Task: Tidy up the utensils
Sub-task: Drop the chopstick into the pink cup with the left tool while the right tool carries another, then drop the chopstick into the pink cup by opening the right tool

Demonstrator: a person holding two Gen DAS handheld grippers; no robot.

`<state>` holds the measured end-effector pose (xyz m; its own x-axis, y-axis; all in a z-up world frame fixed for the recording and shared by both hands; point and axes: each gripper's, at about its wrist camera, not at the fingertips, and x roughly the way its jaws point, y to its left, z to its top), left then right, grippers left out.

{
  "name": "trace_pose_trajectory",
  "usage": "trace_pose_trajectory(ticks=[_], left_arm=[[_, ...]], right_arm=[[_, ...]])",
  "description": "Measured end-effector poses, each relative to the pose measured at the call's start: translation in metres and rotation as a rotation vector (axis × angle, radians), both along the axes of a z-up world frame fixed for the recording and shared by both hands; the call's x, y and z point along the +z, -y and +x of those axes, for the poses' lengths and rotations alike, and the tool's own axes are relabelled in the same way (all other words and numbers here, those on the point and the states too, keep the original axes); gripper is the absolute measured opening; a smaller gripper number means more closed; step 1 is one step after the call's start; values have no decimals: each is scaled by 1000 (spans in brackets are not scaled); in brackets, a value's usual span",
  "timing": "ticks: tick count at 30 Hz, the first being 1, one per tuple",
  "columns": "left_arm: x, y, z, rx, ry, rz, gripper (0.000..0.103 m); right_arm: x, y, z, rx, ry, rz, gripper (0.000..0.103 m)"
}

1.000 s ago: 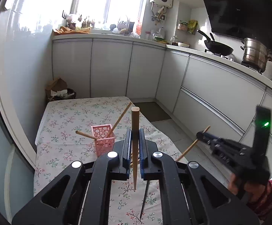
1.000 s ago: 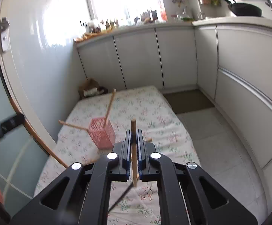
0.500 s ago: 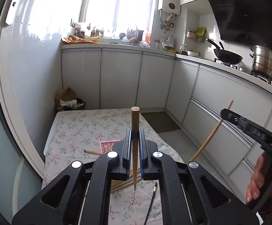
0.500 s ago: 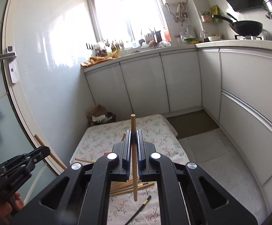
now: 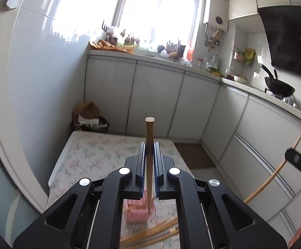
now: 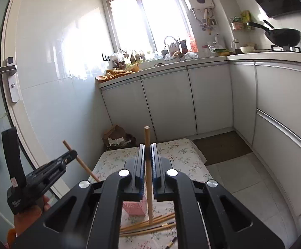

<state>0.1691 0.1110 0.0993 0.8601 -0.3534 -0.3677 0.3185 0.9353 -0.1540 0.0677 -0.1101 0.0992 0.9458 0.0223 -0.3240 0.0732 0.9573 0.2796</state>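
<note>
Two grippers were in view, and each one held one wooden chopstick; the left gripper [image 5: 149, 145] had its fingers [image 5: 142, 166] pressed together on a chopstick [image 5: 149, 137] that stood upright between them, with its round end above the fingertips and its lower end over the pink basket [image 5: 137, 213]; the right gripper [image 6: 147, 147] was clamped in the same way on a thinner chopstick [image 6: 147, 145], also upright. In the left view the right gripper showed only as a dark tip at the right edge, with its chopstick slanting down from it; in the right view the left gripper [image 6: 72, 155] appeared at the left, with a hand [image 6: 29, 213] under it that was partly cut off.

One pink basket stood on the desk [image 6: 181, 155], which was covered with a flowered cloth; the fingers hid most of it in both views, and in the left view it was blurred. Just in front of the basket lay a loose bundle of chopsticks [image 6: 148, 226]; about five or six could be counted in the right view, but they overlapped and the grippers covered their ends, so the number was not sure; one dark utensil [image 6: 170, 243] lay near the lower edge, mostly cut off.
</note>
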Motion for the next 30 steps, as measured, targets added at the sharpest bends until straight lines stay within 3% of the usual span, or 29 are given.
trace_pose_trajectory(ticks=[4, 8, 11, 16, 21, 30], left_arm=[[-6, 6, 23, 21, 14, 27, 7], [-42, 12, 41, 32, -17, 61, 8], [-62, -2, 38, 51, -52, -8, 23], [-42, -38, -10, 114, 79, -112, 49], [-32, -73, -38, 190, 128, -144, 49], [-37, -102, -25, 210, 77, -177, 50]], right_arm=[[-6, -5, 23, 11, -3, 20, 6], [-15, -15, 43, 29, 0, 31, 6], [-19, -24, 57, 39, 10, 23, 6], [-23, -39, 80, 48, 29, 4, 6], [-35, -58, 104, 52, 39, -10, 6], [-76, -88, 138, 74, 14, -49, 6]])
